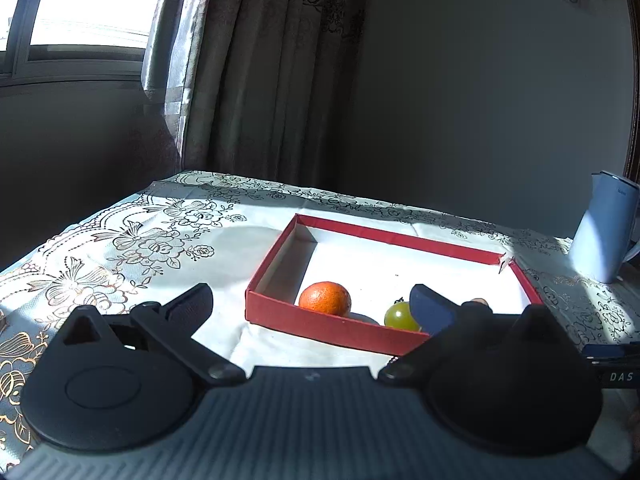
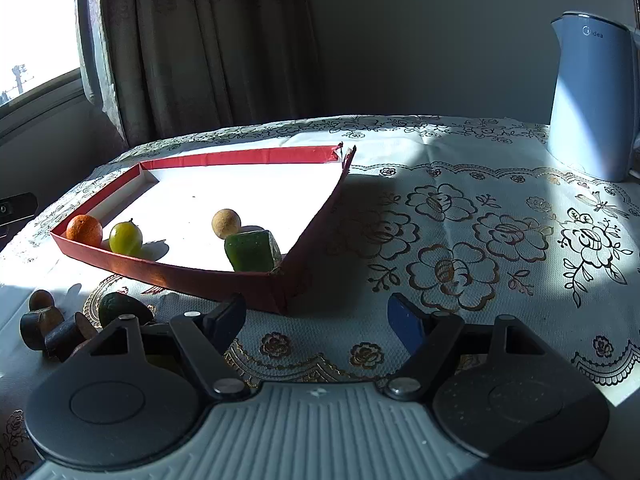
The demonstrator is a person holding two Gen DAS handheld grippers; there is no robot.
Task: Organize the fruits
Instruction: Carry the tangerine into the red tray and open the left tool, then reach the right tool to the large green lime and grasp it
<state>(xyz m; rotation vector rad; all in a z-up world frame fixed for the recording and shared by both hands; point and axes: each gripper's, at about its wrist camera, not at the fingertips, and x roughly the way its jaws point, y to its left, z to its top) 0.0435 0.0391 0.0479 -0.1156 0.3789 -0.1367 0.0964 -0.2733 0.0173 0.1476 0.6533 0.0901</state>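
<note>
**Loose fruit lies at the right tool's nine o'clock; box sits ahead of both**

Right wrist view, nearest first. Right tool [image 2: 316, 320]: jaws standing wide, nothing between them, only the floral lace-pattern cloth of the desk [image 2: 460, 240] beneath. At roughly nine to ten o'clock from that tool, just beside its left finger, a cluster still outside the box: a dark green oval fruit, avocado-like [image 2: 120, 309], and further left some dark brown rounded pieces [image 2: 44, 326], kind unclear. These look like the remaining work.

Ahead, at about eleven o'clock, the shallow red cardboard box with white floor [image 2: 200, 272], near corner pointing toward the tool. Inside, near wall to far: a green blocky fruit piece [image 2: 250, 251], a tan round ball-like fruit [image 2: 226, 223] touching or just behind it, a yellow-green round fruit [image 2: 125, 238], and a small orange citrus [image 2: 84, 230] beside that, in the left corner.

Left wrist view. Left tool [image 1: 308, 304]: jaws spread fully, empty, hanging just before the box's near wall; citrus and yellow-green fruit lie at twelve to one o'clock inside.

Judgement: the green oval fruit's long axis runs roughly across the right tool's line of sight, so that tool would need to swing left. Which tool is nearer I cannot settle; the cluster is absent from the left view.

Far right, one o'clock: a pale blue electric kettle [image 2: 592, 100], well apart.
</note>
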